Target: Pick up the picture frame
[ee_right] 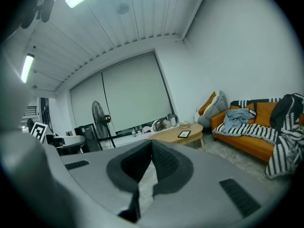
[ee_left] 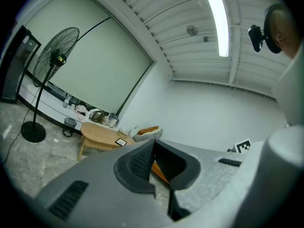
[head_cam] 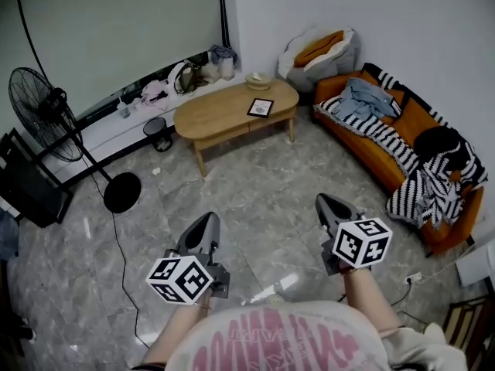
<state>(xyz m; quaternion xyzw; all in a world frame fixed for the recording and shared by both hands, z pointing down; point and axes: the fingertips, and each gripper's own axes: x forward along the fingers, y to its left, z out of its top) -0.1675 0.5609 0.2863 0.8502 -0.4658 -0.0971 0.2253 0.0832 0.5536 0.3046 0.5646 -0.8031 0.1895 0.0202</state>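
From the head view, two grippers are seen low over the floor, the left gripper point(head_cam: 207, 221) and the right gripper point(head_cam: 326, 202), both well apart from the one picture frame point(head_cam: 261, 107). The frame lies flat on the one oval wooden table point(head_cam: 210, 117), near one orange sofa point(head_cam: 378, 154) and one standing fan point(head_cam: 45, 113).

In the left gripper view, the two jaws are pressed together with nothing between them.

In the right gripper view, the two jaws are also closed and empty, and the frame lies on the table far ahead.
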